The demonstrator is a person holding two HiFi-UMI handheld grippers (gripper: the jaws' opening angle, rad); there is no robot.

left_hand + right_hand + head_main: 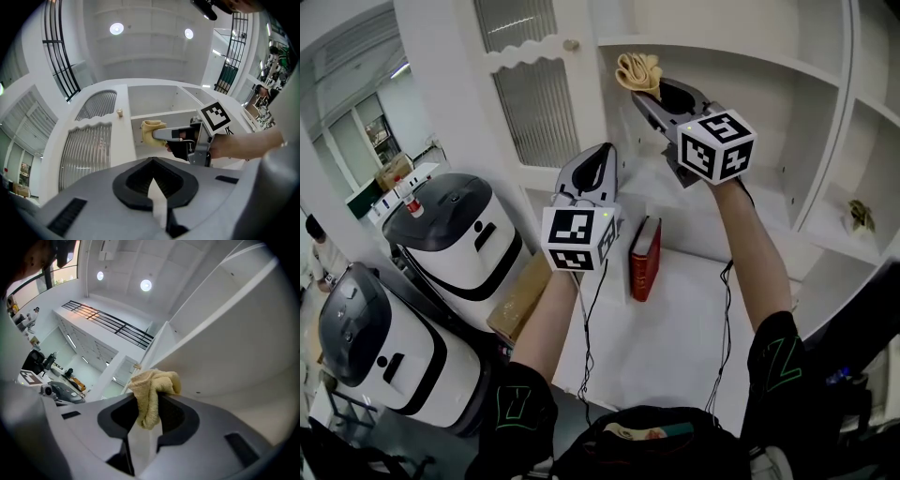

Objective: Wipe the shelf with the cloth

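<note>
White shelf over white table, red book upright there, right claw raised, clamped on yellow cloth by shelf edge, left claw lower, closed, empty.

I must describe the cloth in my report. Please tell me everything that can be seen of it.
The cloth is pale yellow and looks like terry fabric, crumpled into a small bunch. The right gripper is shut on it: one fold hangs between the jaws, and the rest bulges past their tips. It is held high at the left end of the open compartment, just under the shelf board. Whether it touches the cabinet cannot be told.
</note>
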